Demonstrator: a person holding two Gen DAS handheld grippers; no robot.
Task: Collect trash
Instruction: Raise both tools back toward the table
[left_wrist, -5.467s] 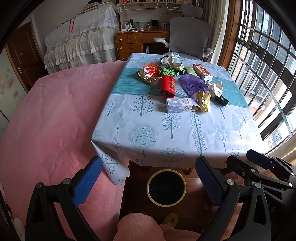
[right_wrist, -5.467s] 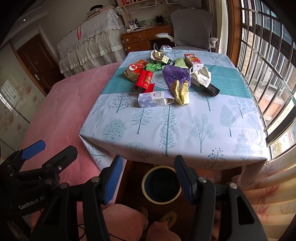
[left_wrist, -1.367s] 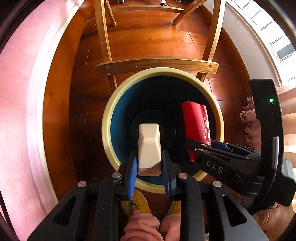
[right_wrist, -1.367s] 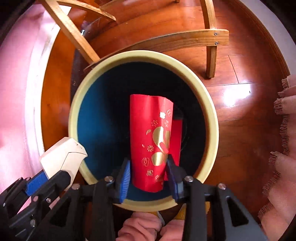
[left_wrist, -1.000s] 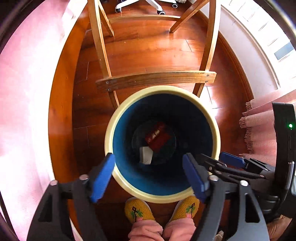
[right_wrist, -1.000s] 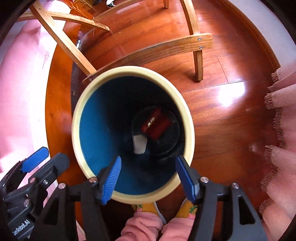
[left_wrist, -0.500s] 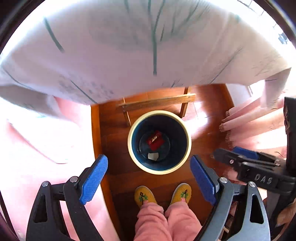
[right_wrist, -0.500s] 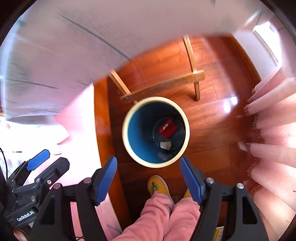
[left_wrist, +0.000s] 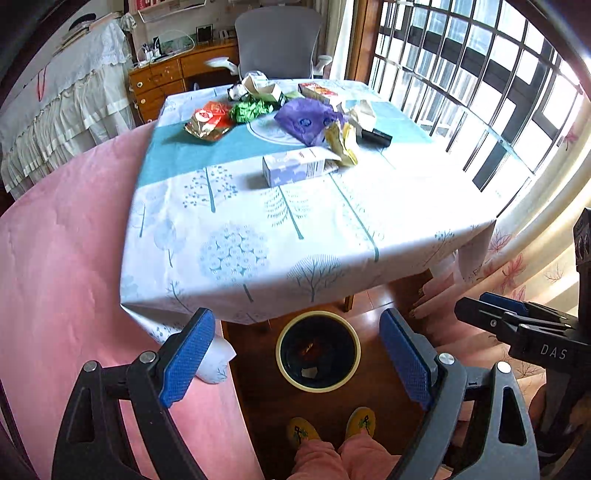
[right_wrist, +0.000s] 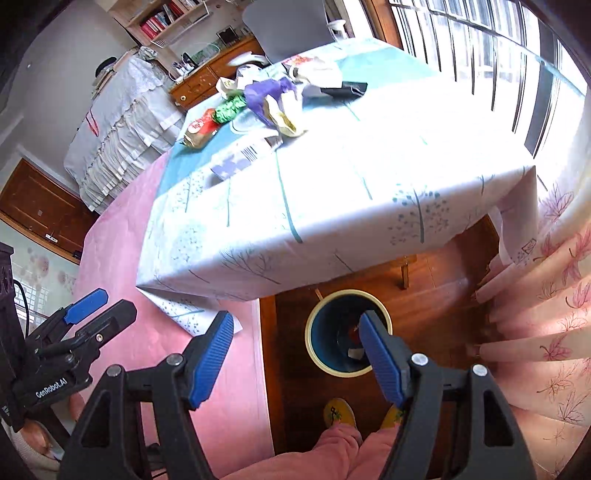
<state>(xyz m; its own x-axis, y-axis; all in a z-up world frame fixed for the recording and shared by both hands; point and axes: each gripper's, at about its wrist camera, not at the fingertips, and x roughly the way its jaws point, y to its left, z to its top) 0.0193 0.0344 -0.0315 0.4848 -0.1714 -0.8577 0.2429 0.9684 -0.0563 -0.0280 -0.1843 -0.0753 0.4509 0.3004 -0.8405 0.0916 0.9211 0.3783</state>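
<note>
Since both the left gripper (left_wrist: 297, 352) and right gripper (right_wrist: 295, 360) are empty with jaws spread wide, this looks like the gap between trips: the round cream-rimmed blue bin (left_wrist: 318, 350) on the floor holds two bits (red and white), so next comes reaching for the pale purple-and-white carton (left_wrist: 294, 168) nearest on the tree-print tablecloth (left_wrist: 258, 236).

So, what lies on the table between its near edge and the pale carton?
In the left wrist view, only bare tree-print cloth lies between the table edge and the carton.
</note>
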